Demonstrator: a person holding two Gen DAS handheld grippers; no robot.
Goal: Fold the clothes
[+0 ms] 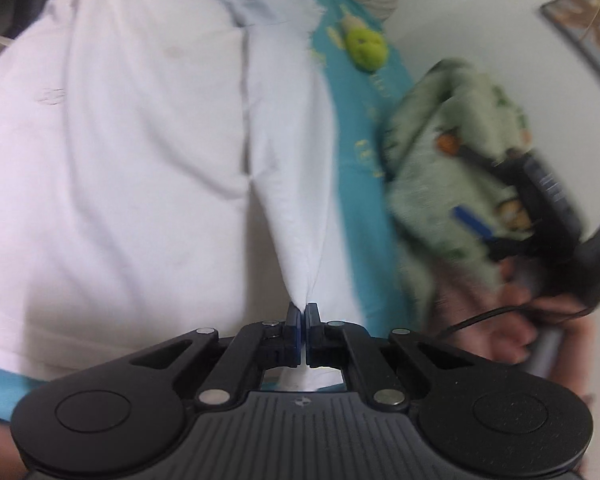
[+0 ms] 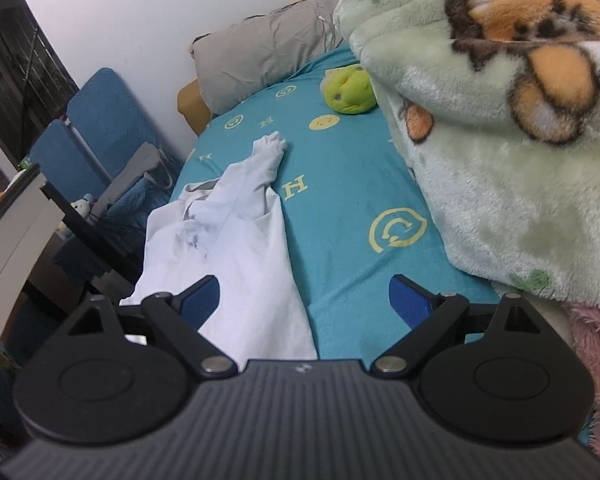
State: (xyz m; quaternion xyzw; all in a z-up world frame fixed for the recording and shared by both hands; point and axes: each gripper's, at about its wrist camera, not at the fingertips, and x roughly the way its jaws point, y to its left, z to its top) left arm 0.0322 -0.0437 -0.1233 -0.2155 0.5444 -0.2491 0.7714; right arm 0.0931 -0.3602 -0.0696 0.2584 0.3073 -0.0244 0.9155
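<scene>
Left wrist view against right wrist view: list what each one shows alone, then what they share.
Left wrist only: the left gripper shut on a pinch of the white shirt, the right gripper with the hand holding it, and a framed picture. Right wrist only: the blue folding chair, a pink blanket, and the right gripper's wide-open jaws. Both: the shirt, teal bedsheet, green plush toy, grey pillow, green fleece blanket.

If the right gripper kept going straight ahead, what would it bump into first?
Probably the teal patterned bedsheet. The open right gripper points along the bed, with the white cotton shirt just left of its path and the green fleece blanket to the right. Depth is hard to judge.
</scene>
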